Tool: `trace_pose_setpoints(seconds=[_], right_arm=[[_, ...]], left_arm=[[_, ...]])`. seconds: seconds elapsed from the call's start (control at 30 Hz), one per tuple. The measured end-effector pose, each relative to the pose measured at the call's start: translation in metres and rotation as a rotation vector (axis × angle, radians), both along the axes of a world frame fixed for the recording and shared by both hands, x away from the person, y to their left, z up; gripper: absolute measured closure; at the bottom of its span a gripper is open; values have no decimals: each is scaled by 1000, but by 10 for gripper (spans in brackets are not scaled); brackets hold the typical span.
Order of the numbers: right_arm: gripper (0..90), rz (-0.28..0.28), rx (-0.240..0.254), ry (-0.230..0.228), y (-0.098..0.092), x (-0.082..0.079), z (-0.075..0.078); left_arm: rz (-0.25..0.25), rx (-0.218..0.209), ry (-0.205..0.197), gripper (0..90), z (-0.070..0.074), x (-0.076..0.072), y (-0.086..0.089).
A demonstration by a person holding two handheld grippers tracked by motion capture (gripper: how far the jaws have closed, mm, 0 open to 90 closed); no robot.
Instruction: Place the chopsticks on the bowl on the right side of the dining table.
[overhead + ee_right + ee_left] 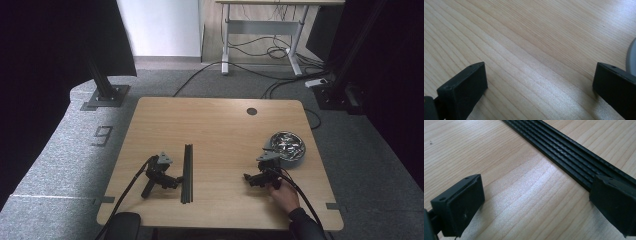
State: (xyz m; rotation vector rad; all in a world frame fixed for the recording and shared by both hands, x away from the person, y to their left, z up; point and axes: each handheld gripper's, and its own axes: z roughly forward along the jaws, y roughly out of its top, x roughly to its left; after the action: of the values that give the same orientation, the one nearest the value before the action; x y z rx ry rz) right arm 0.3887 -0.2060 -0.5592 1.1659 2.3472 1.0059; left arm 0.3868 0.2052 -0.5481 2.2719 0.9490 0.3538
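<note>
A long black grooved rail (187, 172) lies on the wooden table (215, 120), running from the front edge toward the middle. My left gripper (175, 181) rests on the table just left of the rail and points at it, with no hand on it. In the left gripper view its jaws stand wide open (534, 202) over bare wood, and the rail (574, 157) runs right beside the right-hand jaw. My right gripper (248, 179) lies near the front right, a hand (285, 196) resting on it. Its jaws are open (539, 90) with nothing but wood between them.
A grey bowl (286, 145) holding several small shiny metal parts stands just behind the right gripper; its rim (632, 57) shows at the right edge of the right gripper view. A dark round hole (251, 111) sits near the table's far edge. Cables trail off the front.
</note>
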Motion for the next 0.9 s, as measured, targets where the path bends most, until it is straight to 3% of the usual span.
trace_pose_setpoints(seconds=[0.9], right_arm=[[0,13,0,1,1,1,0]], left_arm=[[0,0,0,0,0,0,0]])
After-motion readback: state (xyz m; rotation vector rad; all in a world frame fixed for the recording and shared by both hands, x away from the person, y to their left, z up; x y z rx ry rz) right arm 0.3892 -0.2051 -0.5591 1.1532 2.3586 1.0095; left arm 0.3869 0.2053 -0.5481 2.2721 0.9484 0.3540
